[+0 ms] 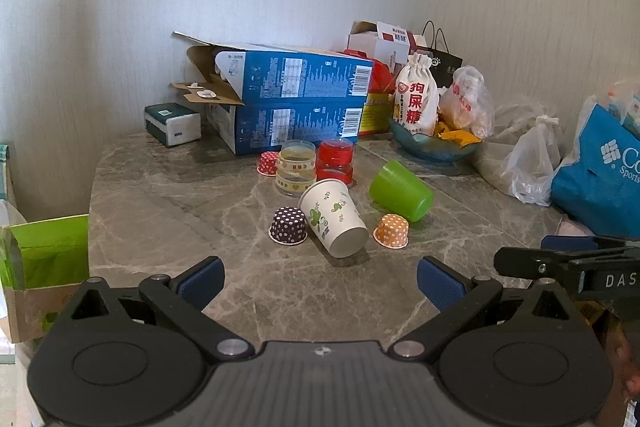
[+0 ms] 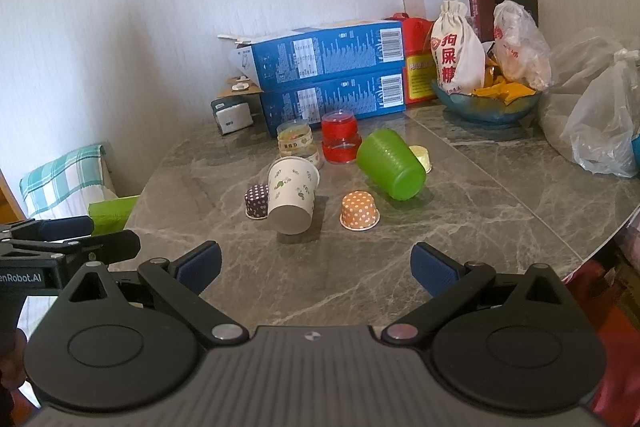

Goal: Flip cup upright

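Observation:
A white paper cup (image 1: 334, 219) with green leaf print lies on its side on the marble table (image 1: 180, 211), its base toward me; it also shows in the right wrist view (image 2: 291, 199). A green plastic cup (image 1: 400, 196) lies tipped on its side to its right, also in the right wrist view (image 2: 391, 165). My left gripper (image 1: 320, 283) is open and empty, short of the paper cup. My right gripper (image 2: 316, 267) is open and empty, short of both cups. The right gripper shows at the left wrist view's right edge (image 1: 568, 263).
Small dotted cupcake liners, purple (image 1: 288, 225) and orange (image 1: 392, 231), flank the paper cup. Clear (image 1: 296, 167) and red (image 1: 335, 161) stacked containers stand behind. Blue boxes (image 1: 296, 99), a bowl with bags (image 1: 436, 143) and plastic bags (image 1: 532, 163) crowd the back and right.

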The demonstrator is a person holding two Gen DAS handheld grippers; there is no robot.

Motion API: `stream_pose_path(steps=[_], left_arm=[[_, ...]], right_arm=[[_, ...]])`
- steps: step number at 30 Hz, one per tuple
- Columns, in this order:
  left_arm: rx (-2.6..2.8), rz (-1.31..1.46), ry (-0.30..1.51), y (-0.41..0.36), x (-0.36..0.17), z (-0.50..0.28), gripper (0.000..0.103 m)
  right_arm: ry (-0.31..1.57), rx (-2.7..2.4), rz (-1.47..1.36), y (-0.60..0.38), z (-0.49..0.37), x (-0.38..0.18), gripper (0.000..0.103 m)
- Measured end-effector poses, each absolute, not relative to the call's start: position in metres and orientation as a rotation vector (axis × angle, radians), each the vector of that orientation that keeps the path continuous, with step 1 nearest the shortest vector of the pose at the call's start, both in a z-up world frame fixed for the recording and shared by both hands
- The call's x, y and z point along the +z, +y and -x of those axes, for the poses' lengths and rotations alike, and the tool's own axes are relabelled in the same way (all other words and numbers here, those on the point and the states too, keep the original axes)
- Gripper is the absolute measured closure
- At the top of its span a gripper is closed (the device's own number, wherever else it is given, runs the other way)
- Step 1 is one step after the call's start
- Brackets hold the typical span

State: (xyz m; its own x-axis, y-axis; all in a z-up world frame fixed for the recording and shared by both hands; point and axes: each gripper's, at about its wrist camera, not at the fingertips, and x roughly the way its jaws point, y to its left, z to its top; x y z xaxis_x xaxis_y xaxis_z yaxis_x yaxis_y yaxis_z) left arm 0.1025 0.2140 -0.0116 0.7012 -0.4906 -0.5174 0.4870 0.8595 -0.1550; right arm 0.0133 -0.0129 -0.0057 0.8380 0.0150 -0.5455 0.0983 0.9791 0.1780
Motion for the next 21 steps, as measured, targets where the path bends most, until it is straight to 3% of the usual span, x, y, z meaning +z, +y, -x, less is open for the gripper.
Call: stream_pose_path(steps=[8,21], left_arm=[[-0.563,0.004,0.607,0.201,-0.013,-0.158,0.0],[-0.662,-0.005,0.651,0.179,-0.034,-0.305,0.0]], right_arm=[[0.646,-0.028,-0.197,-0.027,-0.076,-0.003,0.001],[0.629,0.048,-0.224,-0.048,-0.266,-0.001,0.001]])
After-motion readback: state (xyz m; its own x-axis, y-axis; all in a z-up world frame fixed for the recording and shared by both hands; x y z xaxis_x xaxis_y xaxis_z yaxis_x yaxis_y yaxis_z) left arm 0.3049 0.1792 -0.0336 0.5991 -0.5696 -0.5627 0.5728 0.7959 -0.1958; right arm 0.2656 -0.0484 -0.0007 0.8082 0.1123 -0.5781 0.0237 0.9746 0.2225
